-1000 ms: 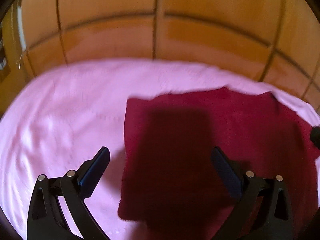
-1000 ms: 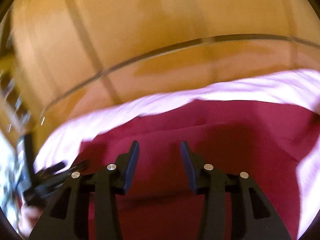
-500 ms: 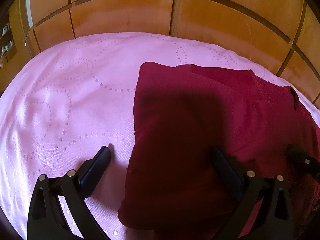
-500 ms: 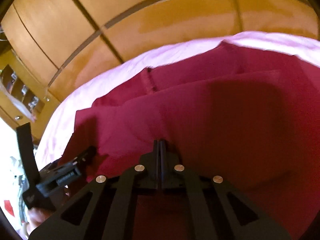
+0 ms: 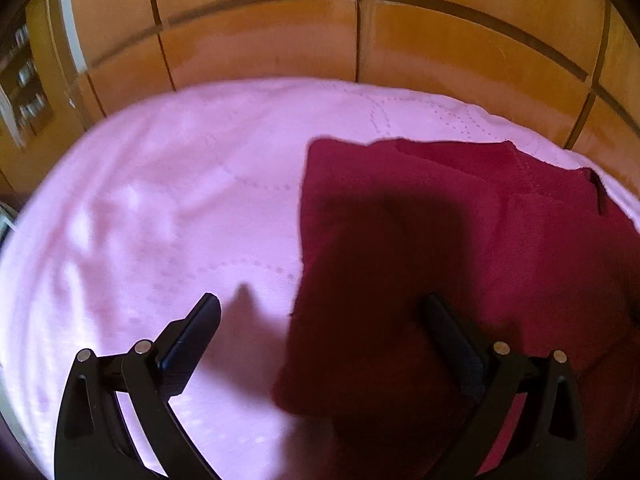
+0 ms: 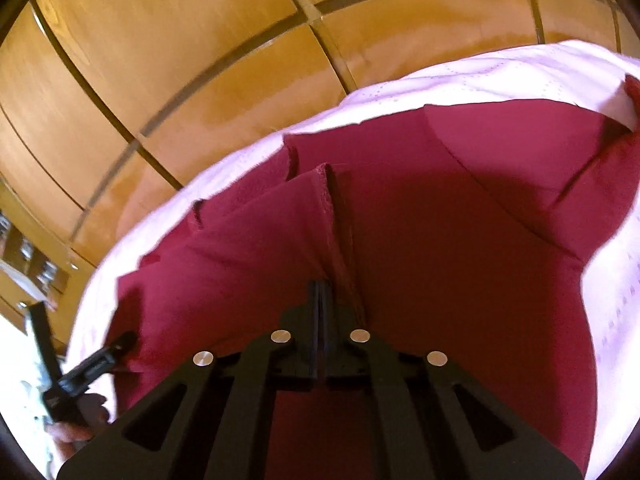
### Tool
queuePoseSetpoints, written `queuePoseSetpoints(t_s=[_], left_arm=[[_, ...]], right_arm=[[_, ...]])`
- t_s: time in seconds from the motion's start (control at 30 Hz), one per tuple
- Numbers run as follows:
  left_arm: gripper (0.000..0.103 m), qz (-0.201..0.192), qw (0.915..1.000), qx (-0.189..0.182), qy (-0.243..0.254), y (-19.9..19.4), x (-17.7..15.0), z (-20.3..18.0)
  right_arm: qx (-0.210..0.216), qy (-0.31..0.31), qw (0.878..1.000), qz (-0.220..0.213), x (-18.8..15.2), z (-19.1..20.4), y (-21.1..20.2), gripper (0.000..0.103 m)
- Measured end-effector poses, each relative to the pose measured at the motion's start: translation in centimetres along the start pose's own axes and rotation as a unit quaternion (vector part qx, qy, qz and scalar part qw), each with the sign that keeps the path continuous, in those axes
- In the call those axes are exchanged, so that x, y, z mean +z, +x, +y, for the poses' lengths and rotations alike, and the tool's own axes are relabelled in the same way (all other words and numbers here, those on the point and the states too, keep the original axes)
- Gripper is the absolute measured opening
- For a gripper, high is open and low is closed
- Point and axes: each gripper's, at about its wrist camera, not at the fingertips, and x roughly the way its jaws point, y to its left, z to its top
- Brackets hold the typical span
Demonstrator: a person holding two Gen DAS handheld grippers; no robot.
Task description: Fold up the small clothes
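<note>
Wooden panelling [image 5: 260, 48] of orange-brown boards with dark seams fills the background behind my working surface. Below it spreads the pink bedspread [image 5: 160, 208], stitched with dotted curves. On the bedspread lies the dark red garment [image 5: 520, 248], partly folded, its layered edges toward the panelling. In the right wrist view a raised fold of the same garment [image 6: 260, 248] runs straight down to my fingertips. My left gripper [image 5: 320, 312] hangs over the garment's near left edge with jaws wide apart, one finger above pink cloth, the other above red, pressing on nothing. My right gripper [image 6: 320, 292] pinches that raised fold; its jaws, nearly together, are beginning to part while the cloth sits between them.
</note>
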Motion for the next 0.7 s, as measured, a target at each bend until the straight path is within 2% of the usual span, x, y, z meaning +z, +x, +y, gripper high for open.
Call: queuePoseSetpoints(t_s=[0.03,0.07,0.1,0.17,0.23,0.33,0.4,0.43,0.5,0.57,0.7], left_arm=[[0.101,-0.011,0.9998,0.012,0.007,-0.6,0.0,-0.2],[0.101,-0.024,0.9994,0.022,0.012,-1.3,-0.1,-0.3],[0.101,-0.039,0.9988,0.028,0.015,-2.0,-0.2,-0.5],[0.101,-0.071,0.9971,0.021,0.016,-3.3,-0.6,-0.9],[0.101,-0.08,0.9962,0.015,0.029,-3.2,-1.1,-1.5],[0.101,-0.049,0.9972,0.015,0.054,-1.1,-1.9,-2.2],[0.101,-0.028,0.9986,0.001,0.044,-0.2,-1.7,-2.3],[0.101,-0.026,0.9989,-0.005,0.038,0.0,-1.6,-2.2],[0.101,-0.027,0.9991,-0.015,0.03,-0.1,-1.9,-1.8],[0.101,-0.027,0.9991,-0.024,0.022,-0.2,-1.9,-1.4],[0.101,-0.021,0.999,-0.036,0.014,0.2,-2.0,-0.7]], right_arm=[[0.005,0.001,1.0,-0.015,-0.1,-0.2,-1.2,0.032],[0.002,0.0,1.0,-0.028,-0.4,-0.5,-2.3,0.062],[-0.011,-0.001,0.998,-0.058,-0.2,-1.1,-4.1,0.072],[-0.036,-0.005,0.994,-0.099,0.4,-1.7,-6.1,0.072],[-0.09,-0.002,0.989,-0.121,2.0,-2.9,-7.4,0.072],[-0.161,0.033,0.978,-0.131,4.4,-5.3,-8.0,0.072],[-0.178,0.054,0.972,-0.145,6.0,-7.4,-8.3,0.073],[-0.187,0.059,0.97,-0.144,6.6,-8.6,-8.5,0.075],[-0.231,0.063,0.964,-0.116,7.9,-10.6,-7.7,0.076],[-0.313,0.069,0.943,-0.088,8.2,-12.6,-7.4,0.076],[-0.345,0.143,0.924,-0.08,5.7,-16.9,-9.7,0.082]])
